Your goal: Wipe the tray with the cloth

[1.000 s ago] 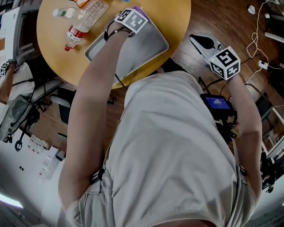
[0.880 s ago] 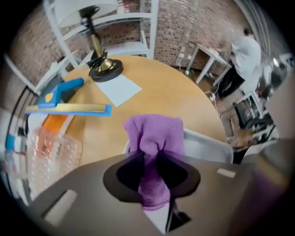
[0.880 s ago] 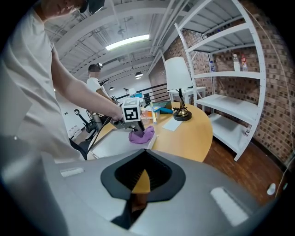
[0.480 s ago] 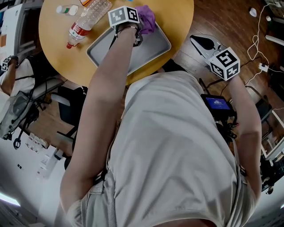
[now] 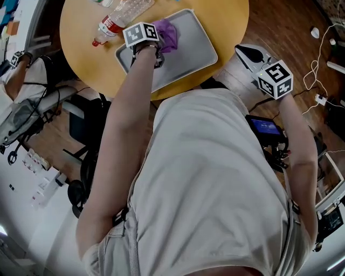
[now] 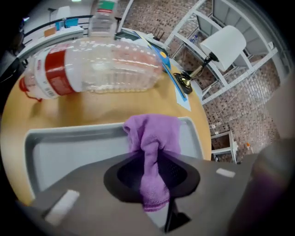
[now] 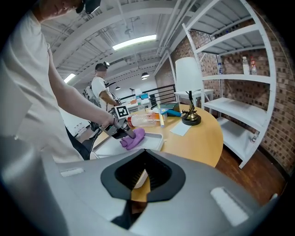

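A grey rectangular tray (image 5: 197, 51) lies on the round wooden table (image 5: 229, 21). My left gripper (image 5: 160, 44) is shut on a purple cloth (image 5: 167, 33) and presses it on the tray's left part. In the left gripper view the cloth (image 6: 154, 133) runs between the jaws and bunches on the tray (image 6: 69, 147). The right gripper view shows the same cloth (image 7: 133, 137) and tray (image 7: 154, 138) from afar. My right gripper (image 5: 249, 53) hangs off the table's right edge over the floor. Its jaws (image 7: 140, 177) show a narrow gap with nothing in it.
An empty plastic bottle (image 5: 121, 16) with a red label lies just beyond the tray's left side (image 6: 92, 64). A brass lamp (image 7: 190, 92) and papers stand further back. White shelves (image 7: 239, 78) rise on the right. Another person (image 7: 99, 87) stands behind the table; a chair (image 5: 81, 124) is at its left.
My left gripper has dragged the cloth from the tray's far edge onto its surface, toward the left end. The head view has shifted. The right gripper has stayed in place.
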Demonstrator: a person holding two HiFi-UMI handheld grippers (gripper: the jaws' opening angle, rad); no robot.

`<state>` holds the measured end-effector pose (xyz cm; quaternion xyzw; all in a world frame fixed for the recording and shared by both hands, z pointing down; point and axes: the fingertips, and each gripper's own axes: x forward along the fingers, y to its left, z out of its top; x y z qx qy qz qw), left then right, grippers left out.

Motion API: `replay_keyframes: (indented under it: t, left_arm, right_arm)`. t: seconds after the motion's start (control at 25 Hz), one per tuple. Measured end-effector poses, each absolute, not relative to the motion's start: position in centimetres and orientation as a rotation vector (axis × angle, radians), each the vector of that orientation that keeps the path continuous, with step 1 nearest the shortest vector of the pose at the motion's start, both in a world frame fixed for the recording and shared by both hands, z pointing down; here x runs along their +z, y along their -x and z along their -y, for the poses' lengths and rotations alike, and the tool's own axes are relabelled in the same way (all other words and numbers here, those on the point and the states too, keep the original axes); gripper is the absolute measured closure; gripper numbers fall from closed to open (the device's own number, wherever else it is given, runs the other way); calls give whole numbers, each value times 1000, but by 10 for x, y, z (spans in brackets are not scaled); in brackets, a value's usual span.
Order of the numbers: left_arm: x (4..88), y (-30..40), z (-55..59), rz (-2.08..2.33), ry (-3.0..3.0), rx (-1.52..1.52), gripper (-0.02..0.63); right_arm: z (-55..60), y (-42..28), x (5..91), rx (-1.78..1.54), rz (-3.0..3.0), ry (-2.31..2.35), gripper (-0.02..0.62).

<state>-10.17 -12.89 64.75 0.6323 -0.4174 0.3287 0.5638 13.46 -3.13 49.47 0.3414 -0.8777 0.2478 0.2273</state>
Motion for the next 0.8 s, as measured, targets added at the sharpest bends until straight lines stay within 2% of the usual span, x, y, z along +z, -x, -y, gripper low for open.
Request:
replay_keyframes:
  t: [0.44, 0.8]
  left_arm:
    - [648, 256, 74, 1240, -1361, 862, 520]
    - [647, 263, 54, 1333, -1318, 890, 520]
  right_arm:
    - [37, -101, 480, 601, 2483, -830, 592]
    - [35, -97, 475, 600, 2485, -841, 592]
